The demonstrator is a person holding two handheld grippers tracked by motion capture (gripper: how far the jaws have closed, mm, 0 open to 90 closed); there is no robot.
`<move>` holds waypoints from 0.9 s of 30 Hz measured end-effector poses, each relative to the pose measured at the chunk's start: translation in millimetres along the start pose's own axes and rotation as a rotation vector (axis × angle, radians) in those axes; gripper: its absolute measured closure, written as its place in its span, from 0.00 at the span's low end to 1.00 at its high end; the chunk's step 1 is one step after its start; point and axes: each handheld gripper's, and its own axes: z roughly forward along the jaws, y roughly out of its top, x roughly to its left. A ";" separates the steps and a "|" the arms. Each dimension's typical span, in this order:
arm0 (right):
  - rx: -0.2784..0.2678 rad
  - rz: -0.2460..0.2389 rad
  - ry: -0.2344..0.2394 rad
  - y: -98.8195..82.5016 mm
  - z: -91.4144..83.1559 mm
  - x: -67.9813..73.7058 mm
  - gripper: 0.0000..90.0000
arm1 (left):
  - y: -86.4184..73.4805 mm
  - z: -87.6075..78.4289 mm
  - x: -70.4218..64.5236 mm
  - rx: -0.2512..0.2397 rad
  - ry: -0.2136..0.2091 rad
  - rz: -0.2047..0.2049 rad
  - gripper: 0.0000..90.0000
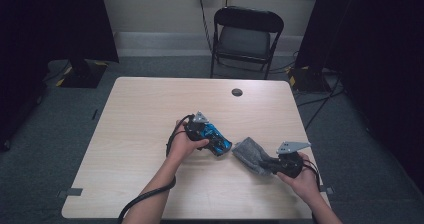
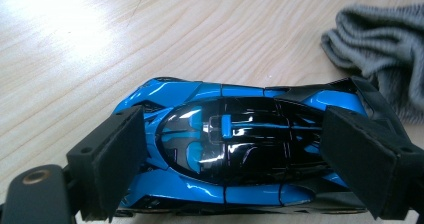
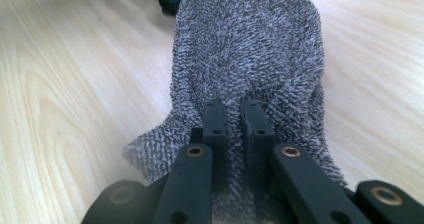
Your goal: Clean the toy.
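I have the table under me, pale wood, with a chair standing beyond its far edge. My two hands work near the front right of it. The left gripper sits over the car, a blue and black toy; in the left gripper view its jaws stand apart, one at the nose and one at the tail, so the car's long axis runs straight across from pad to pad. I cannot tell whether the pads touch the body yet. The right gripper is clamped on the cloth, a grey nubby rag; its jaws are pinched nearly together on the near edge, and the rest of the rag lies flat on the table ahead of them. From that gripper the car lies straight ahead, just beyond the rag's far end, where a blue corner peeks out. I judge a wipe would need the rag carried forward, toward my left hand.
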 end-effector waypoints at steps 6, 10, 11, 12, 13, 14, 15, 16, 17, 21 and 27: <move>-0.035 0.027 -0.038 14.3 -4.6 -8.1 0.93 | 0.1 0.0 -0.2 0.000 0.000 0.000 0.13; -0.054 0.059 -0.061 25.2 -0.1 -16.9 0.93 | -0.3 0.0 -0.7 -0.004 0.001 -0.003 0.13; -0.059 0.066 -0.065 27.9 1.9 -19.1 0.93 | -0.4 -0.1 -0.5 -0.003 0.001 -0.003 0.13; -0.062 0.070 -0.072 30.8 4.3 -20.6 0.93 | -0.5 -0.2 -0.3 -0.003 0.001 -0.002 0.13; -0.060 0.072 -0.084 34.1 6.9 -21.9 0.93 | -0.5 -0.3 0.0 -0.003 0.001 -0.001 0.13; -0.059 0.071 -0.092 37.6 10.0 -22.6 0.93 | -0.5 -0.3 0.0 -0.003 0.000 -0.001 0.13; -0.057 0.069 -0.090 41.2 13.3 -23.0 0.93 | -0.5 -0.4 0.1 -0.003 0.001 0.000 0.13; -0.057 0.066 -0.094 44.9 16.9 -23.1 0.93 | -0.6 -0.3 0.1 -0.003 0.000 0.000 0.13; -0.051 0.058 -0.101 48.7 20.3 -23.2 0.93 | -0.7 -0.3 0.0 -0.004 -0.001 -0.001 0.13; -0.039 0.055 -0.115 61.8 33.9 -26.3 0.93 | -0.2 -0.1 -0.3 -0.003 0.002 -0.003 0.13; -0.041 0.072 -0.144 78.0 54.1 -32.1 0.93 | -1.2 -0.3 -0.4 -0.010 0.001 0.001 0.13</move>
